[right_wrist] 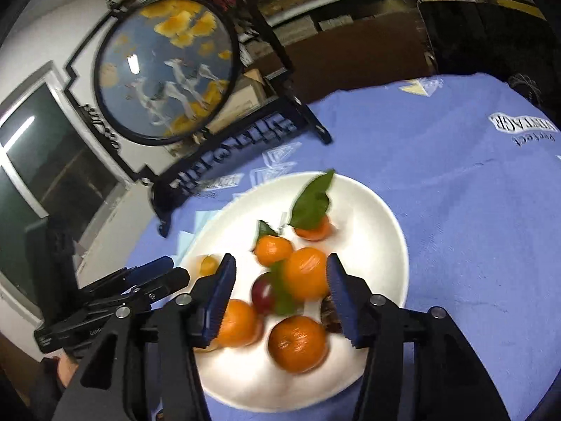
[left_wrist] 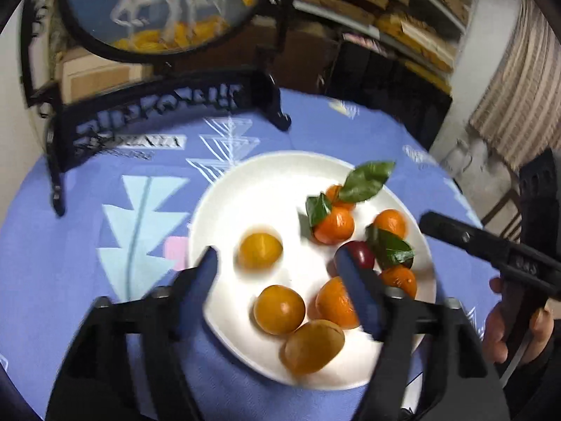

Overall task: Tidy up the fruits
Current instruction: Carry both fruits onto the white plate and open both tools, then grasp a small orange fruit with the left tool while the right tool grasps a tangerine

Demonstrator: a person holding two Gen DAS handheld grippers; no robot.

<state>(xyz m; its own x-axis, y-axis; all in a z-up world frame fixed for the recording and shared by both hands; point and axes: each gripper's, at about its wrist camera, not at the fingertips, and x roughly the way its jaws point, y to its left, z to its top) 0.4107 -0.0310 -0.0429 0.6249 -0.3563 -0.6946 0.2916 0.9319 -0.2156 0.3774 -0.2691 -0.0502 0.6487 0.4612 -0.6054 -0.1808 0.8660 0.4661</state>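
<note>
A white plate (left_wrist: 266,189) (right_wrist: 368,210) on the blue tablecloth holds several fruits. These are leafy tangerines (left_wrist: 333,224) (right_wrist: 305,272), smooth yellow-orange fruits (left_wrist: 278,309) (right_wrist: 208,265) and a dark red plum (left_wrist: 361,254) (right_wrist: 263,293). My left gripper (left_wrist: 277,256) hangs open over the plate's left half with nothing between its blue pads. My right gripper (right_wrist: 280,263) is open above the tangerine pile and touches no fruit. Each gripper shows at the edge of the other's view: a right finger (left_wrist: 455,233), and the left gripper (right_wrist: 168,272).
A round painted screen (left_wrist: 161,7) (right_wrist: 164,66) on a black carved stand sits at the table's back left, close to the plate. The blue tablecloth (left_wrist: 70,263) (right_wrist: 455,193) stretches to the right. Shelves with boxes stand behind. A hand (left_wrist: 498,315) holds the right gripper.
</note>
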